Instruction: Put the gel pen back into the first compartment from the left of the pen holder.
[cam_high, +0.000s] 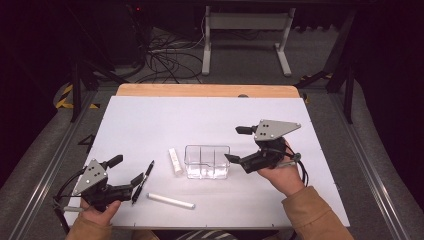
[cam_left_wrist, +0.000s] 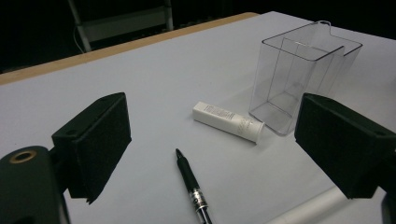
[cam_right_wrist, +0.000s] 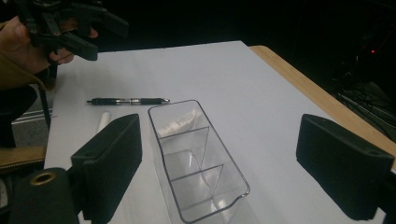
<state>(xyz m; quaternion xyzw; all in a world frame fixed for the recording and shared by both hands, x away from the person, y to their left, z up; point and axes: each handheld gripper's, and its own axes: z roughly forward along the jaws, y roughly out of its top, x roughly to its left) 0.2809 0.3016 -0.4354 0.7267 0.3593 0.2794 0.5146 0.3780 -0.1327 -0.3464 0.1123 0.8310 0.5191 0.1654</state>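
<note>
A clear plastic organiser (cam_high: 207, 161) with divided compartments stands empty at the table's middle. Left of it lie a short white tube (cam_high: 175, 160), a black pen (cam_high: 143, 181) and a long white stick (cam_high: 170, 201). My left gripper (cam_high: 125, 169) is open at the front left, just left of the pen. From the left gripper view the pen (cam_left_wrist: 191, 184) lies between the open jaws, with the tube (cam_left_wrist: 229, 122) and the organiser (cam_left_wrist: 303, 77) beyond. My right gripper (cam_high: 237, 144) is open beside the organiser's right end. Its own view looks down the length of the organiser (cam_right_wrist: 198, 163).
The white table top (cam_high: 150, 120) has a wooden strip (cam_high: 205, 90) along its far edge. A white frame stand (cam_high: 245, 30) and cables are on the floor beyond. In the right gripper view the other hand's gripper (cam_right_wrist: 70, 28) is at the top left, past the pen (cam_right_wrist: 128, 101).
</note>
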